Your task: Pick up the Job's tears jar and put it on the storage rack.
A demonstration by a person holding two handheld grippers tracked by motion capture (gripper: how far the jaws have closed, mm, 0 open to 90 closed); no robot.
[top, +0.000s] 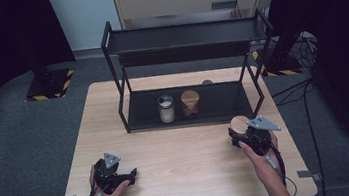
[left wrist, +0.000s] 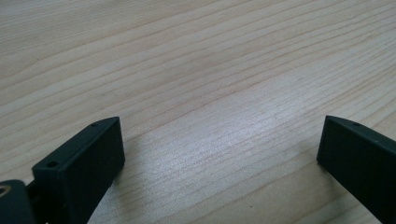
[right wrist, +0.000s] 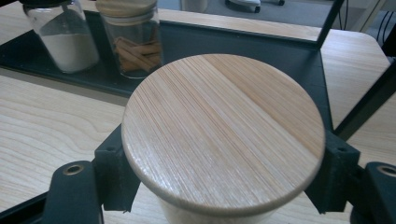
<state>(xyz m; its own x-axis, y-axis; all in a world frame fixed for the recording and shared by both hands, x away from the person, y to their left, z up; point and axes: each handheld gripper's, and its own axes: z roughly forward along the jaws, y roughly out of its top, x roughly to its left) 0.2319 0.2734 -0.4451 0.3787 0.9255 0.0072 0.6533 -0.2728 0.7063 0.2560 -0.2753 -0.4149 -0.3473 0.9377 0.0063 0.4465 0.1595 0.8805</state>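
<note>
L gripper rests on table near front-left edge, jaws wide open, nothing btwn them. R gripper at front-right, jaws clamped on a jar w/ round wood lid, just in front of rack. On rack's lower shelf farther back: white-powder jar beside cinnamon jar, close together.

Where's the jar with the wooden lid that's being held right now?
The wooden-lidded jar sits clamped in the right tongs, at the table's right side just in front of the black rack.
</note>
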